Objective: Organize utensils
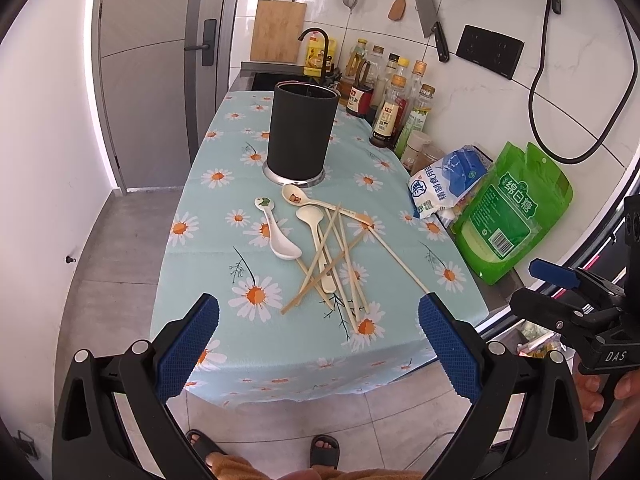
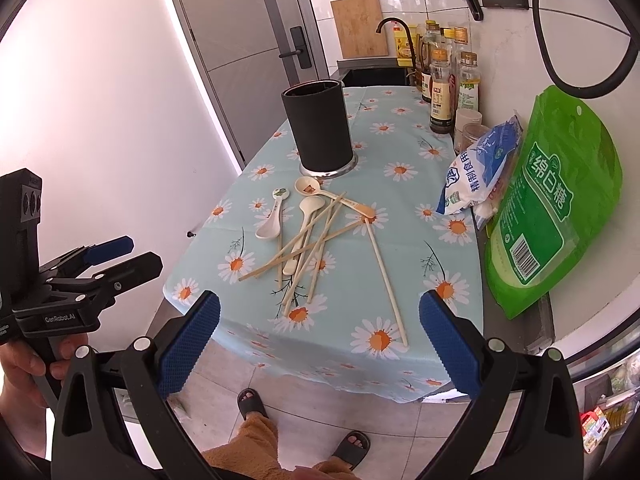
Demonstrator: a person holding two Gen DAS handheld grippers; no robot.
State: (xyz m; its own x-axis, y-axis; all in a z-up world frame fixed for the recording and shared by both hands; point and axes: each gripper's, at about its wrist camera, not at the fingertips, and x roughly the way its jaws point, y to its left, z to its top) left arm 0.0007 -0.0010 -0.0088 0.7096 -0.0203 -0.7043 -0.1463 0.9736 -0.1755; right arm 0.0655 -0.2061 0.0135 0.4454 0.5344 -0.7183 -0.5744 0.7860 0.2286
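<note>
Both tongs hang released and empty off the worktop's near edge: the left gripper [image 1: 319,344] and the right gripper [image 2: 319,344]. Chopsticks [image 1: 340,256] and three spoons [image 1: 280,236] lie tangled mid-worktop on a daisy cloth [image 1: 208,240], a black utensil holder [image 1: 300,136] just behind.

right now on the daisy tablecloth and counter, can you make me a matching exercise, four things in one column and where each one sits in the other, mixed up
Things
1. tall black cylindrical utensil holder
2. white ceramic spoon with a green picture on its handle
3. lone pale chopstick
4. green plastic sugar bag

Places
A. leaning against the white wall, off the cloth
B. upright at the far end of the utensil pile
C. left of the pile
D. apart, right of the crossed chopsticks

Pairs: 1-B, 2-C, 3-D, 4-A
</note>
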